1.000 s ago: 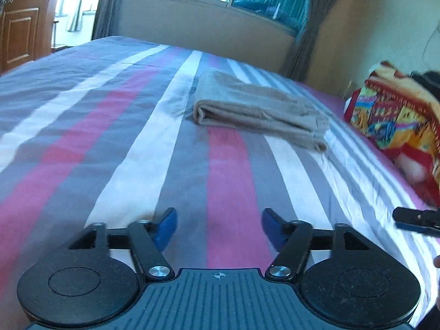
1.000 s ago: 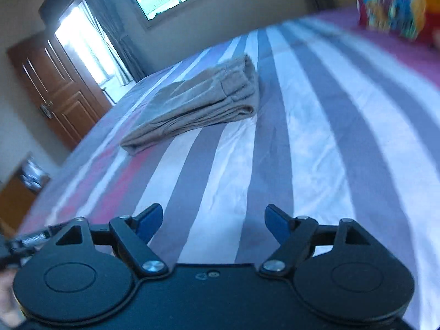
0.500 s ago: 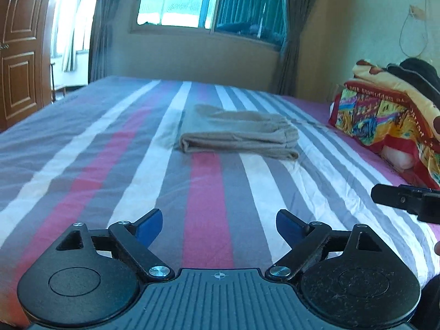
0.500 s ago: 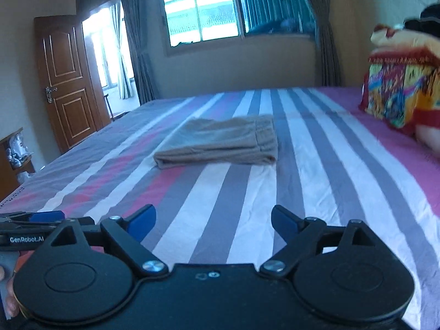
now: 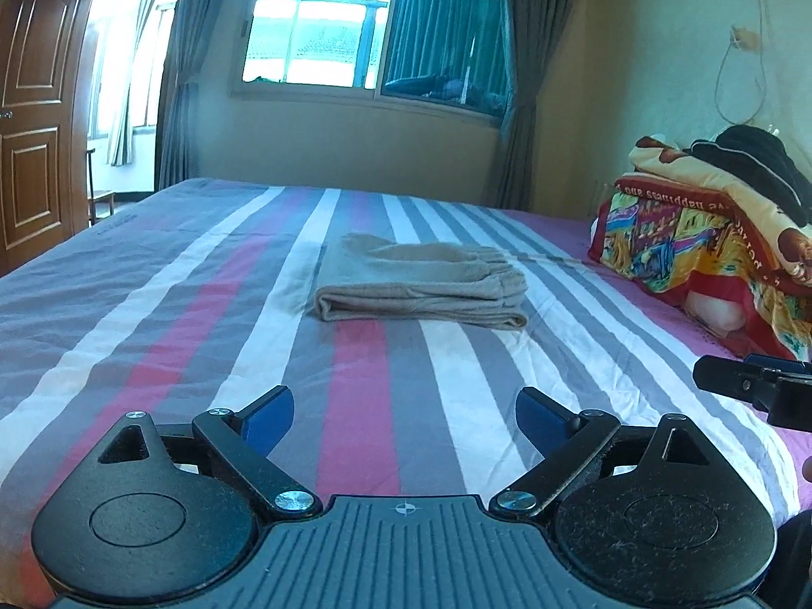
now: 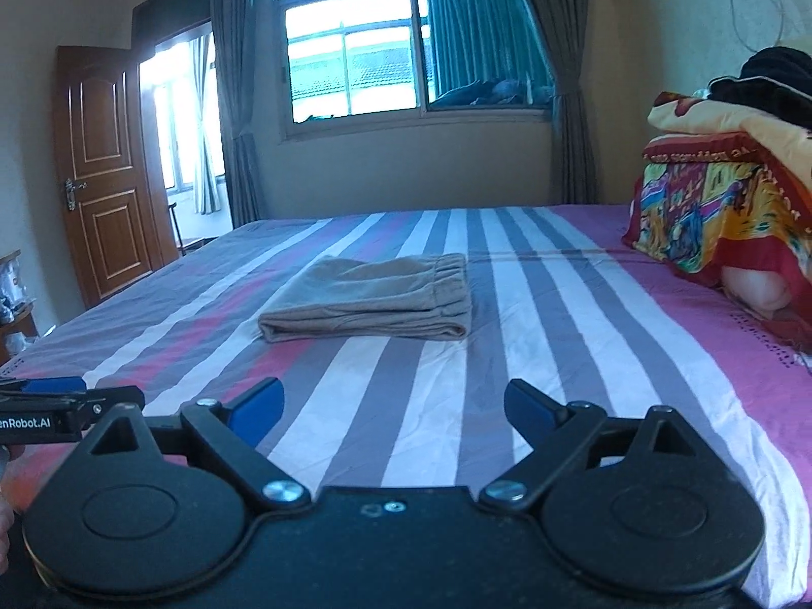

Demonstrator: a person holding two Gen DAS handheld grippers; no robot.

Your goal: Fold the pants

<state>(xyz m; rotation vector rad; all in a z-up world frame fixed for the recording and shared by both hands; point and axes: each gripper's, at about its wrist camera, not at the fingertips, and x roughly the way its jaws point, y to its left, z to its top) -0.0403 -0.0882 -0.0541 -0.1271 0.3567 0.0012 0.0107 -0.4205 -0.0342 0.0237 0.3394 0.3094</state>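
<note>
The beige pants (image 5: 421, 286) lie folded into a flat rectangle in the middle of the striped bed (image 5: 152, 314); they also show in the right wrist view (image 6: 373, 299). My left gripper (image 5: 405, 413) is open and empty, held above the near edge of the bed, well short of the pants. My right gripper (image 6: 393, 403) is open and empty too, beside it and equally far back. Each gripper shows at the edge of the other's view, the right one (image 5: 751, 385) and the left one (image 6: 66, 398).
A pile of colourful blankets and dark clothes (image 5: 710, 233) sits at the right side of the bed, also in the right wrist view (image 6: 720, 203). A window (image 6: 406, 40) with curtains is behind the bed. A wooden door (image 6: 106, 172) stands at the left.
Both grippers have pulled back and levelled out, so the pants look farther away. The left jaws have opened wider. The pants have not moved.
</note>
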